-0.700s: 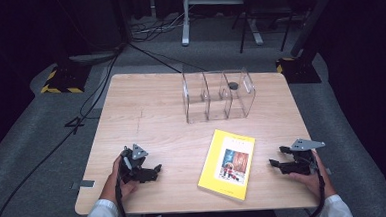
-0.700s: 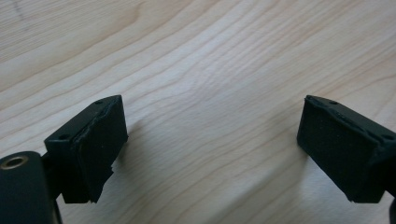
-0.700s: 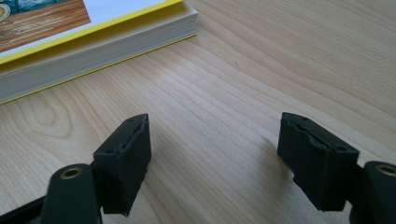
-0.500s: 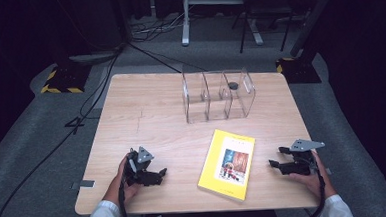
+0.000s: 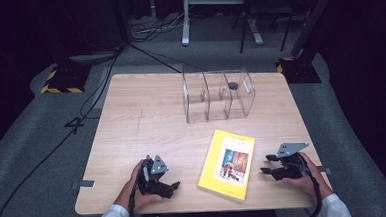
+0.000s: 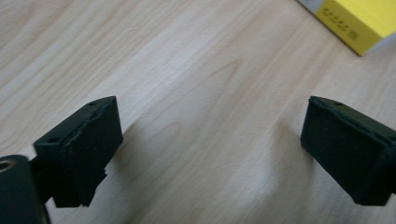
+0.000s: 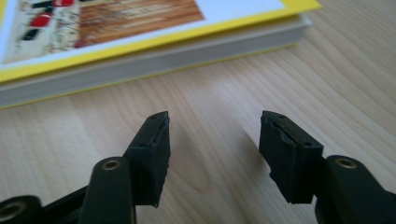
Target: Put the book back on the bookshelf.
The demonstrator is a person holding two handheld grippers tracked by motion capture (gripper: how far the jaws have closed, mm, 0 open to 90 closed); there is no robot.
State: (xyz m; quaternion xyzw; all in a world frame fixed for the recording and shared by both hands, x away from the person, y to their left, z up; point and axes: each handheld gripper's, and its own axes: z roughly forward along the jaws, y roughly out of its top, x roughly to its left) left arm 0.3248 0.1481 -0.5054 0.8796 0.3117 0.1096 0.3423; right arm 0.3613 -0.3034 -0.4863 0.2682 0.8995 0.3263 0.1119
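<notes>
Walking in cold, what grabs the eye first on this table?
The bright yellow book lying flat near the front edge of the pale wooden table, between the two hands. On either side of it a hand-held black tool points at it: the left gripper and the right gripper, both with jaws open and nothing between them. Farther back stands a clear plastic organizer with three compartments, a small dark thing in the right one.

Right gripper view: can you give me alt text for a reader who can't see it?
The right tool hangs open and empty just above the wooden table, its black jaws aimed at the page edge of a yellow book lying flat ahead.
</notes>
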